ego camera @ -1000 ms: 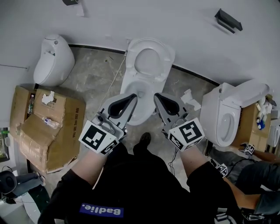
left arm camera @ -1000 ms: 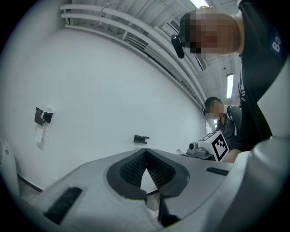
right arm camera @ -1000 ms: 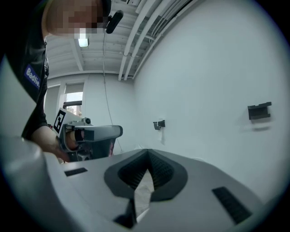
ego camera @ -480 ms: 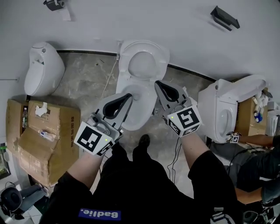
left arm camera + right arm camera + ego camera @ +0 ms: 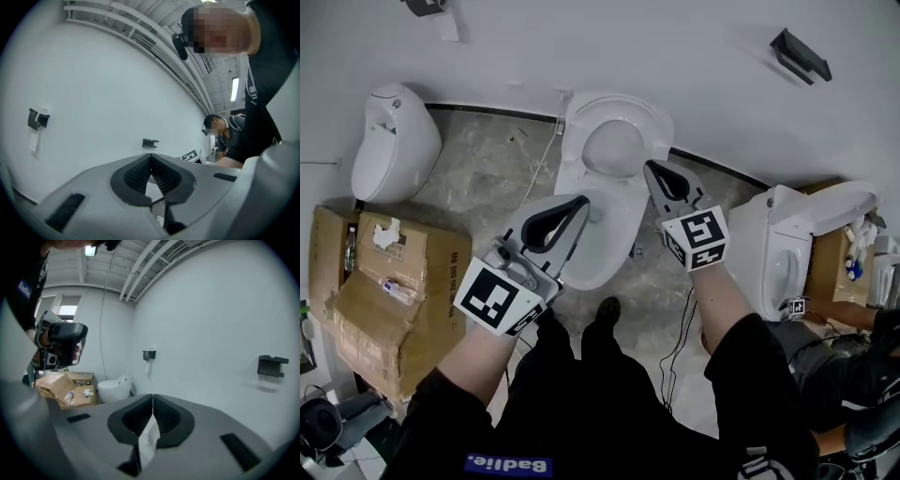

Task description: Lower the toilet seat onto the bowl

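Observation:
The white toilet stands against the wall in the head view, its seat (image 5: 620,142) raised upright above the bowl (image 5: 598,246). My left gripper (image 5: 581,200) hovers over the bowl's left front, jaws shut with nothing between them. My right gripper (image 5: 651,166) is shut too, and its tip sits close beside the right rim of the raised seat; I cannot tell whether it touches. In the left gripper view the left gripper (image 5: 150,157) points at the bare wall. In the right gripper view the right gripper (image 5: 153,397) shows its tips meeting, with a white surface behind the gap.
A second white toilet (image 5: 394,131) stands at the left, a third (image 5: 778,248) at the right. Cardboard boxes (image 5: 384,281) lie at the left. A black cable (image 5: 675,333) runs across the floor. A wall bracket (image 5: 802,52) hangs high right. Another person (image 5: 229,136) crouches at the right.
My right gripper has moved forward and up, from over the bowl to beside the raised seat's right rim. The left gripper has stayed over the bowl. Both remain shut.

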A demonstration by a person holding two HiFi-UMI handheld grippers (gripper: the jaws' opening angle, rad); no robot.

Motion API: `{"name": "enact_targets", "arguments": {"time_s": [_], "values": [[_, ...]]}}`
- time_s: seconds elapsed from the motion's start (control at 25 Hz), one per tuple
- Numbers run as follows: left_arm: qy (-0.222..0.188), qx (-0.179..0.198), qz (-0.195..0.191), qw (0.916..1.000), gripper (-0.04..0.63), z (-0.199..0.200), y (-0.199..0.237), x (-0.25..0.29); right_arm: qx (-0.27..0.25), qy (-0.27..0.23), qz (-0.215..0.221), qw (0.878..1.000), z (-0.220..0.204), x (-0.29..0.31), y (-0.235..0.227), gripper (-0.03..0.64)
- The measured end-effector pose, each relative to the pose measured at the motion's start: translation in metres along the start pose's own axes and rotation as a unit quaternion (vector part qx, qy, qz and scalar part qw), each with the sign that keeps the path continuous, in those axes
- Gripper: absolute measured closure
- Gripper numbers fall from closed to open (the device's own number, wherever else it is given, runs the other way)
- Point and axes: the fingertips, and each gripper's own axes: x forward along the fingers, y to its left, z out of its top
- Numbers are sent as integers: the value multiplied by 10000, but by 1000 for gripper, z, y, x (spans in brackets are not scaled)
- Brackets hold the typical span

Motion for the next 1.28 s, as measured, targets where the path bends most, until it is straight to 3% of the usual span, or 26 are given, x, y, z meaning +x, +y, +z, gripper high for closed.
{"name": "enact_targets", "arguments": {"time_s": [0.28, 0.76, 1.28], "values": [[64, -61, 82, 9999, 581, -9, 1, -5, -18, 242, -166, 9996, -19, 27, -24, 591], [128, -130, 213, 9996, 581, -20, 6, -5, -572, 971, -490, 9924, -60, 77, -68, 589], [151, -180, 296, 9993, 581, -34, 14, -4, -1399, 1858, -764, 9696, -98, 129, -114, 588]]}}
